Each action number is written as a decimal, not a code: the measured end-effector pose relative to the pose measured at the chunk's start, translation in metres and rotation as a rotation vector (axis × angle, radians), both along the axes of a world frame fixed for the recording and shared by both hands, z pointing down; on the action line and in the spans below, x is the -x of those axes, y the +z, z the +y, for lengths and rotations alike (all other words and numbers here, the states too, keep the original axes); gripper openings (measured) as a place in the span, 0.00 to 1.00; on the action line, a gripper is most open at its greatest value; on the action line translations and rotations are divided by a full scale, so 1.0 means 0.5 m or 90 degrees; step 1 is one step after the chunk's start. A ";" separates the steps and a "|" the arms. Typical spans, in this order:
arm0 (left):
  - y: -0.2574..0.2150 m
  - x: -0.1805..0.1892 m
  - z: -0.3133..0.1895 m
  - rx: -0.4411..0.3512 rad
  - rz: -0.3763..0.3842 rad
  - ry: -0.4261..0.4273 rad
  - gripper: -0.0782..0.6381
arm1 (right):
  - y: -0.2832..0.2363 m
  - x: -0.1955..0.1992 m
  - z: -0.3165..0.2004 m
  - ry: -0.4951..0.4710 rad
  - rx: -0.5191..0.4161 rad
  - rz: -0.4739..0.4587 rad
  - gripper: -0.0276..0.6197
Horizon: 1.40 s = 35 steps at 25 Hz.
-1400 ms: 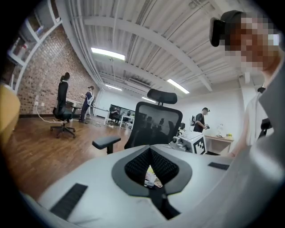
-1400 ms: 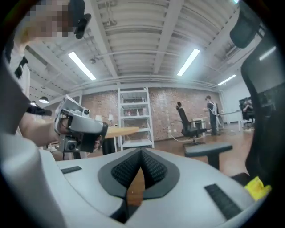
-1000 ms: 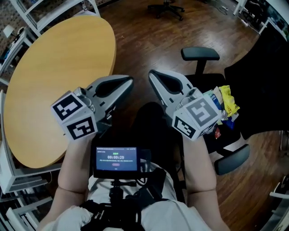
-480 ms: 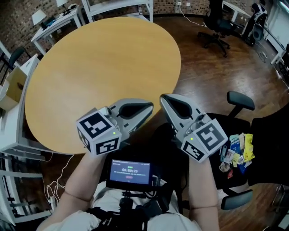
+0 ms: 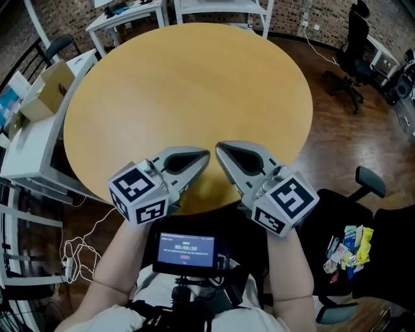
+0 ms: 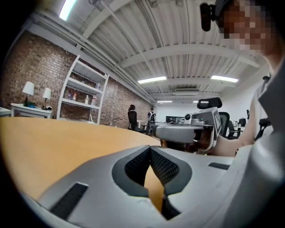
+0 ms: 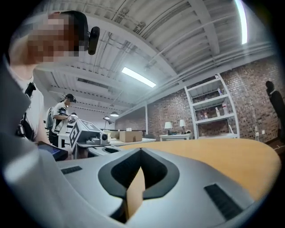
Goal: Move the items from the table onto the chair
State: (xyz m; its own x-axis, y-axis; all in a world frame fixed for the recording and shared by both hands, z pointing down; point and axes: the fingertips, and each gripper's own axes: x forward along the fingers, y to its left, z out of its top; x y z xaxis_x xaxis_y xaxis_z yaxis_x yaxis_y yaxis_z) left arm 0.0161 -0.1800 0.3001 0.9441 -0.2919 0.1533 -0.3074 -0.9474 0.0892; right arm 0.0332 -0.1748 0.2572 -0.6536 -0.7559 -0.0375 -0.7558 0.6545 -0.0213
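Note:
The round wooden table [image 5: 188, 84] fills the middle of the head view with a bare top. Several snack packets [image 5: 348, 246] lie on the seat of a black office chair [image 5: 382, 227] at the lower right. My left gripper [image 5: 206, 155] and right gripper [image 5: 219, 148] hover side by side over the table's near edge, tips almost meeting. Both are shut with nothing in them. In the left gripper view the left gripper [image 6: 150, 149] points across the tabletop, with the right gripper's body [image 6: 187, 131] beyond it. The right gripper [image 7: 140, 151] looks along the wood toward shelving.
White desks stand at the left, one with a cardboard box [image 5: 45, 91]. More white desks [image 5: 130, 10] line the far side. Another office chair [image 5: 347, 65] is at the upper right. Cables [image 5: 74, 249] trail on the wooden floor beside the table.
The head view has swung from the chair to the table. Both grippers have travelled left together, from beside the chair to over the table's near edge, and both stay shut.

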 end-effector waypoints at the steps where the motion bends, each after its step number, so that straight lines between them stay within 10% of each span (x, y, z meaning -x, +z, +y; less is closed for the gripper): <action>1: -0.001 0.022 -0.009 -0.003 0.001 -0.013 0.12 | 0.003 0.021 -0.008 -0.011 0.003 0.003 0.05; 15: -0.008 0.201 -0.085 -0.032 -0.016 -0.102 0.12 | 0.026 0.174 -0.095 -0.095 0.042 0.027 0.05; 35: -0.013 0.226 -0.105 -0.040 -0.022 -0.112 0.12 | 0.060 0.212 -0.119 -0.135 0.085 0.071 0.04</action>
